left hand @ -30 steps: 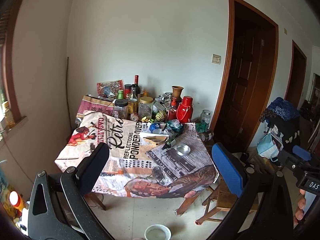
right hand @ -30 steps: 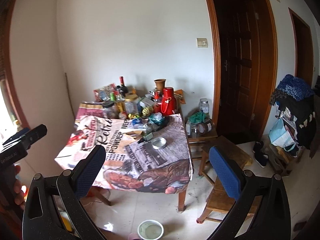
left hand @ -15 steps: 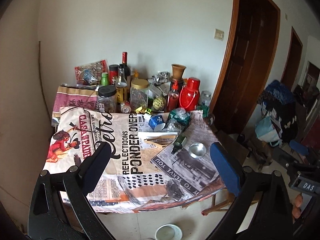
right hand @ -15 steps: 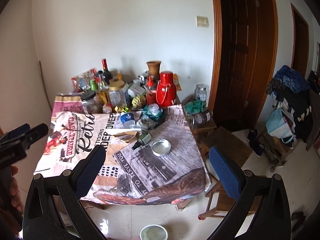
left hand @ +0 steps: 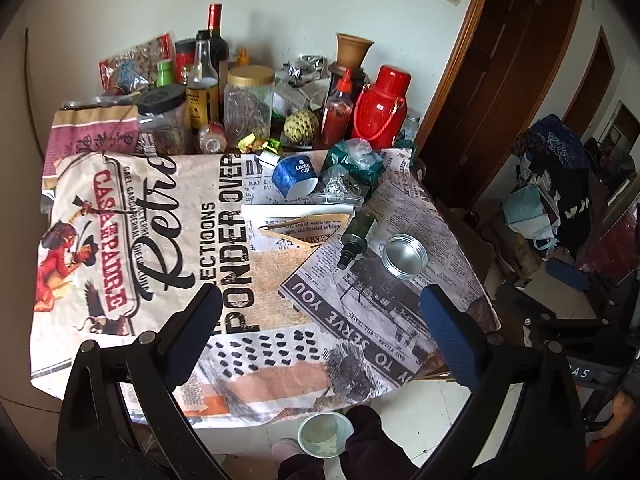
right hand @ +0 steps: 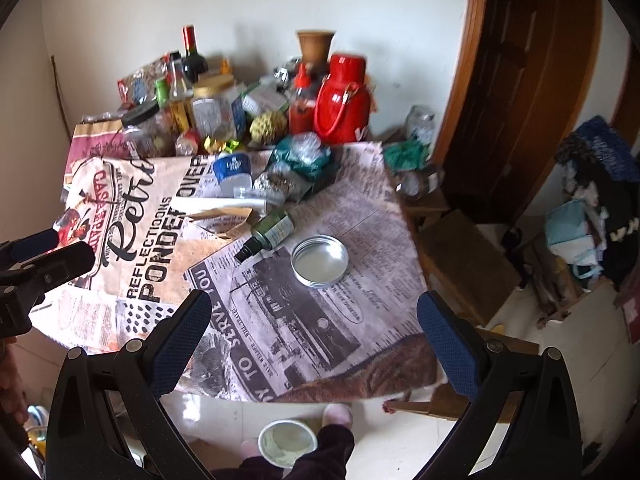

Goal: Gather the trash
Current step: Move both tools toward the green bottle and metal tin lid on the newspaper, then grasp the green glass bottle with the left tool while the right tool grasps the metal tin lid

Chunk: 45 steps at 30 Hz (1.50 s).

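Observation:
A table with a printed newspaper-style cloth [left hand: 160,216] [right hand: 320,320] holds loose trash near its middle: a blue paper cup [left hand: 294,176] [right hand: 234,170] on its side, a small dark green bottle [left hand: 358,236] [right hand: 270,232] lying down, a round metal lid [left hand: 404,256] [right hand: 320,256], torn paper and cardboard [left hand: 304,222] and crumpled green plastic [left hand: 352,160] [right hand: 304,152]. My left gripper [left hand: 320,320] is open and empty above the table's near edge. My right gripper [right hand: 314,320] is open and empty, just short of the lid.
Bottles, jars, a red thermos [left hand: 382,106] [right hand: 342,100] and a fruit crowd the table's back edge by the wall. A white bowl [left hand: 324,434] [right hand: 286,442] sits on the floor by my feet. A wooden stool [right hand: 460,260] and a dark door [right hand: 520,80] stand to the right.
Both grippers have moved forward and tilted down over the table, so the trash now looks much closer. Both stay open and empty.

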### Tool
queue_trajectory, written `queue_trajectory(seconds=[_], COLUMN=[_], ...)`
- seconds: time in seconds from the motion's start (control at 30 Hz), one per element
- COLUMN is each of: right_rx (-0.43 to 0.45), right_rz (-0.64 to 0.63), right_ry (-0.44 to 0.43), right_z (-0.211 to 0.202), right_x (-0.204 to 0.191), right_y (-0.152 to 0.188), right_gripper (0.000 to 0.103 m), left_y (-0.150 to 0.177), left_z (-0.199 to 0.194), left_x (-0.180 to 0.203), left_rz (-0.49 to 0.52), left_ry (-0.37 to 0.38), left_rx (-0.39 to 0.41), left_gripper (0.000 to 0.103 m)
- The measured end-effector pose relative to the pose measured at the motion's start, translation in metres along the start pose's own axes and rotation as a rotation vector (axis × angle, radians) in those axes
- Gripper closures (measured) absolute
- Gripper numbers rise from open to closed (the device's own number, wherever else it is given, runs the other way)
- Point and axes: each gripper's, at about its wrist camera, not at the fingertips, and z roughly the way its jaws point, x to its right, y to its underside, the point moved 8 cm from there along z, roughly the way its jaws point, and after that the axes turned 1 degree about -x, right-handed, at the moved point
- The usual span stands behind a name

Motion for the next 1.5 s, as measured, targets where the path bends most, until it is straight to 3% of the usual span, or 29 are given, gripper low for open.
queue_trajectory(seconds=[0.07,0.2,0.27,0.33,0.4,0.53,0.63,0.73,1.07,1.23,1.5], right_rx=[-0.022,-0.140,-0.185,-0.220,-0.256,-0.333,-0.370,-0.381,-0.389,-0.382,-0.371], right_rz=[0.002,-0.014,-0.019,-0.020,-0.019,-0.049,-0.064,-0.087,-0.169,-0.169,-0.111], right_ry=[-0.025,-0.093,-0.117,-0.131,-0.158,-0.211,-0.251,-0.275,-0.316,-0.314,-0.299], right_z=[0.017,0.063,0.084,0.100,0.117,0.149,0.163,0.172,0.187,0.188,0.172], right_x=[0.006,0.022,0.029,0.036,0.042,0.048,0.050,0.048,0.037,0.040,0.046], right_y=[-0.004,-0.011,-0.012,-0.013,-0.013,-0.012,-0.010,-0.013,-0.021,-0.017,-0.007], right_gripper=[0.002,0.023,0.028,0.030,0.032,0.051,0.060,0.073,0.082,0.096,0.099], left_y=[-0.005,-0.015,-0.018,-0.020,-0.018,-0.010,-0.007,-0.008,-0.023,-0.025,-0.018], left_z=[0.017,0.049,0.067,0.088,0.113,0.157,0.180,0.198,0.227,0.238,0.234], left_x=[0.005,0.014,0.020,0.026,0.035,0.045,0.048,0.046,0.049,0.050,0.059], left_rz=[-0.015,-0.040,-0.051,-0.061,-0.063,-0.092,-0.118,-0.154,-0.200,-0.226,-0.104], left_ry=[-0.007,-0.037,-0.036,-0.027,-0.005,0.009,0.014,-0.007,-0.037,-0.014,-0.060], left_rx=[-0.015,-0.052,-0.073,-0.103,-0.160,-0.238,-0.271,-0.286,-0.266,-0.270,-0.299], left_gripper=[0.003,0.006,0.007,0.012,0.026,0.035,0.042,0.043,0.043,0.046,0.050])
